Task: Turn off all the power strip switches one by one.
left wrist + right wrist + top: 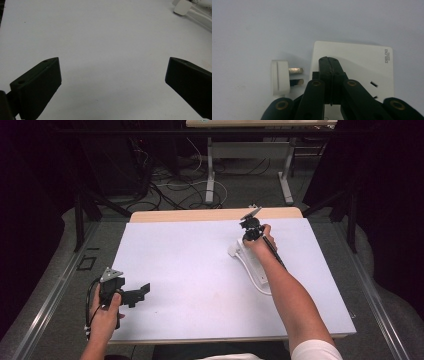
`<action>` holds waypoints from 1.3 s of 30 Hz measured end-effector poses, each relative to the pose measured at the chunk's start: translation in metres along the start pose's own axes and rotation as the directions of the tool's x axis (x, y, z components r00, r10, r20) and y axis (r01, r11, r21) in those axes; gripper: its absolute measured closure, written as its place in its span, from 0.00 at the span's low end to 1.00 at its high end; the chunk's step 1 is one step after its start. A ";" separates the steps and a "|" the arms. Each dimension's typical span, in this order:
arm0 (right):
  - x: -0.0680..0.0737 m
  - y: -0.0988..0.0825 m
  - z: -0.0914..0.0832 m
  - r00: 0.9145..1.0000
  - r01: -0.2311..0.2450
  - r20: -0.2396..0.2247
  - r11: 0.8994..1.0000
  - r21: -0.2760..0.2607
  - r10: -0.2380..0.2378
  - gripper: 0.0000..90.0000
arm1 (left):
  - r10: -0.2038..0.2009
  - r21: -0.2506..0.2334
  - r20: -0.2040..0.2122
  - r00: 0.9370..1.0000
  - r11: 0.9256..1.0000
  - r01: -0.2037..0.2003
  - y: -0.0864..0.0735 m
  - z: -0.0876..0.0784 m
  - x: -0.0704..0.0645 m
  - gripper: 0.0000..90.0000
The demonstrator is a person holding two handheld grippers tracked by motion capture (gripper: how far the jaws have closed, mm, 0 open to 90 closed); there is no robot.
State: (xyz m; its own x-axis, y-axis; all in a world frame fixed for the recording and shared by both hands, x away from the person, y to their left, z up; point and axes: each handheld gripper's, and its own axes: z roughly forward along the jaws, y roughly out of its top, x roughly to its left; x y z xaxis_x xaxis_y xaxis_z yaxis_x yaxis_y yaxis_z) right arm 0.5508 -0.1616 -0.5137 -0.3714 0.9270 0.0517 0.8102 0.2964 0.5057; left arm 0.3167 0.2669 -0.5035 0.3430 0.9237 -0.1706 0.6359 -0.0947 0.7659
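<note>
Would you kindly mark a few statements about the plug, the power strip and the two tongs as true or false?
1. The right tongs are closed above the power strip. True.
2. The plug is pushed into the power strip. False: it lies beside the strip with its metal pins bare.
3. The left tongs are open with nothing between them. True.
4. The left tongs rest on the power strip. False: they sit near the table's front left corner, far from it.
5. The table has a white top. True.
</note>
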 end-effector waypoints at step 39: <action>0.007 -0.018 -0.050 0.993 0.064 -0.096 0.997 -0.040 -0.067 0.66 | 0.006 0.004 -0.015 1.000 1.000 -0.006 0.003 0.000 0.001 0.01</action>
State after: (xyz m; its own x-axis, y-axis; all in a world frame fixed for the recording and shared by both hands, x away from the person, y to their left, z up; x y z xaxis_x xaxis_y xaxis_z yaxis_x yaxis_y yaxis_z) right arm 0.5106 -0.1718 -0.4791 -0.4670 0.8786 0.0997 0.7661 0.3457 0.5419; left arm 0.3186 0.2672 -0.5013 0.3366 0.9285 -0.1567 0.6363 -0.1016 0.7647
